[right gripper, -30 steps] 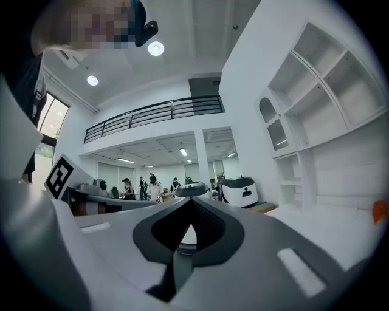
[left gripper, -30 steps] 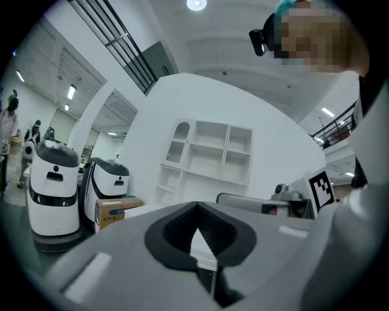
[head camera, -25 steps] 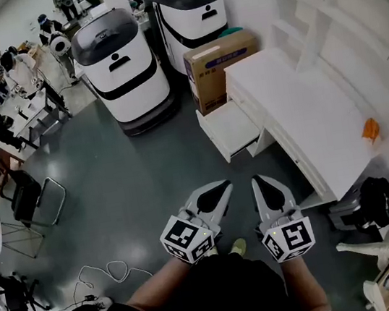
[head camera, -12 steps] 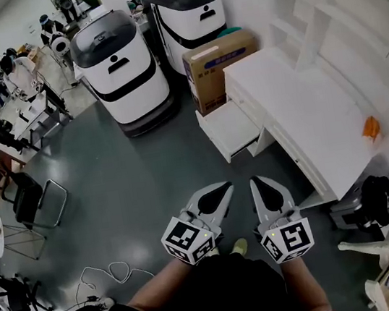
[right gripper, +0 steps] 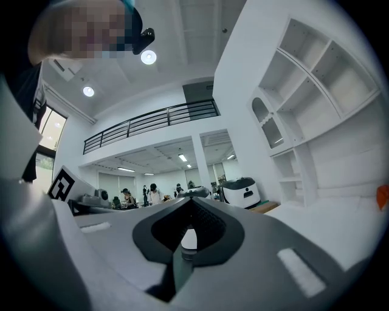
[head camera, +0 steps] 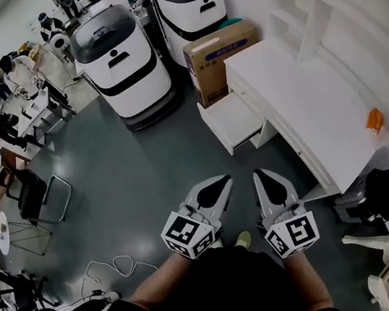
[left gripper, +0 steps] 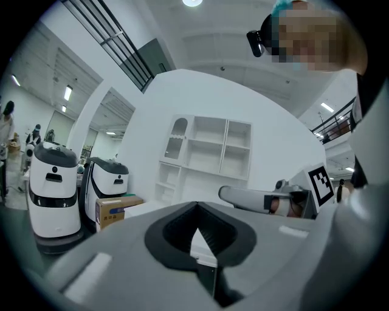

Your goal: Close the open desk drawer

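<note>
Left tool (head camera: 211,194) and right tool (head camera: 271,189) are hanging clenched and empty near me, as I am not yet within reach; drawer (head camera: 232,122) is sticking open, far ahead, under the tabletop (head camera: 304,108).

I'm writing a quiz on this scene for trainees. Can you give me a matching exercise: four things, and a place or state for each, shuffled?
Things:
1. drawer
2. cardboard box
3. orange object
4. left hand-held gripper

Places or states:
A. on top of the white desk
B. pulled out, open
C. jaws shut, nothing between them
D. standing at the desk's far end

Pairs: 1-B, 2-D, 3-A, 4-C
</note>
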Tool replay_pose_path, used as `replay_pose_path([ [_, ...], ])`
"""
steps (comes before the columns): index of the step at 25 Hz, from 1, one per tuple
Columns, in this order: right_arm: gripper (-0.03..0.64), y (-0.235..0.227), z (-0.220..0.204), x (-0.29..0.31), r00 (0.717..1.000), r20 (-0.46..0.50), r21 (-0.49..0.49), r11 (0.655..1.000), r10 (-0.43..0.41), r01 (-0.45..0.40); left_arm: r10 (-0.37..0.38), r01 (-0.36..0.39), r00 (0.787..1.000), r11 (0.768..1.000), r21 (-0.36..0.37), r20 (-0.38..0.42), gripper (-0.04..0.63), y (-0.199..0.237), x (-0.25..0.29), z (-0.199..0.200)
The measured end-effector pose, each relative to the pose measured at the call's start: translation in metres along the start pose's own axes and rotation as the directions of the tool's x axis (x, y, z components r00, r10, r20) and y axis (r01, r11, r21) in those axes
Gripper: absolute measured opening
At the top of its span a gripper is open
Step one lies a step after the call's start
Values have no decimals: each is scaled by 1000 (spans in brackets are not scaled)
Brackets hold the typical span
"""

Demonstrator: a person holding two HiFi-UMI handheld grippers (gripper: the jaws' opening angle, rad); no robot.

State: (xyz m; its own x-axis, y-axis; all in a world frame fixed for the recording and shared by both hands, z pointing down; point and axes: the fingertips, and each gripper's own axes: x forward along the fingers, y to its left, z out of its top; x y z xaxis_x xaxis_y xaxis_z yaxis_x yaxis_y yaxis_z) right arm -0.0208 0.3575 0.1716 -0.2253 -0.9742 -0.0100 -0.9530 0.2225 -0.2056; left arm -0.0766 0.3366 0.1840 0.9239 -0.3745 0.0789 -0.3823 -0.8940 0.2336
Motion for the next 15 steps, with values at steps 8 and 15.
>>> replay_pose_path([
  [8,23,-14,-7,-8,1000,17,7,1000,17,-17,46,-45,999,998,32,-8,3,2,10,-3],
  [15,23,-24,-3,-7,999,29,1,1000,26,-26,71,-71,997,997,26,-23,3,8,20,-6],
])
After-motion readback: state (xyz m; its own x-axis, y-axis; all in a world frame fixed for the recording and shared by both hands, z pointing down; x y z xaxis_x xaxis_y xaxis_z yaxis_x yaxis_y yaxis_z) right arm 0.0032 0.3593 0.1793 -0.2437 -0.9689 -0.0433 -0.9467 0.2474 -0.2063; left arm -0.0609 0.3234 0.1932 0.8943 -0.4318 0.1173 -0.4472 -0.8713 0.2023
